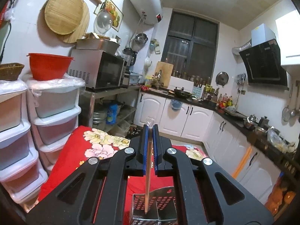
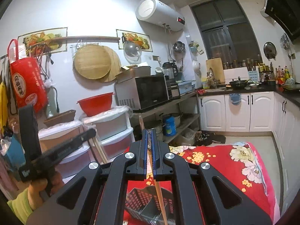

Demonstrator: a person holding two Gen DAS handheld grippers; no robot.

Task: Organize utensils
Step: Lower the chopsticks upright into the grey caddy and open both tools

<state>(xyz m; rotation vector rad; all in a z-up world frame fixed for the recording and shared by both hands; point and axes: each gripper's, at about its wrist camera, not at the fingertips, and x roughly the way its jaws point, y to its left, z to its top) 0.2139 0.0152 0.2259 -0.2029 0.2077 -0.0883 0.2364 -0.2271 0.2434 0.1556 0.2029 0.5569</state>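
My left gripper (image 1: pixel 150 129) is shut on a thin wooden chopstick (image 1: pixel 147 178) with a clear knob at its top. The stick hangs almost straight down, its tip over a perforated metal utensil holder (image 1: pixel 165 196). My right gripper (image 2: pixel 149 133) is shut on another chopstick (image 2: pixel 159 189), which slants down toward the same holder (image 2: pixel 136 200). The holder stands on a red floral cloth (image 2: pixel 225 161). In the right wrist view the left gripper (image 2: pixel 91 132) shows at the left, held by a hand in a yellow-green sleeve (image 2: pixel 24 198), with wooden sticks (image 2: pixel 100 151) hanging below it.
Stacked plastic drawers (image 1: pixel 56 108) with a red basin (image 1: pixel 48 67) on top stand left of the cloth-covered table (image 1: pixel 78 150). Behind are a microwave (image 1: pixel 99 71) on a metal shelf, white cabinets (image 1: pixel 187 120) and a cluttered dark counter. A red bag (image 2: pixel 26 82) hangs on the wall.
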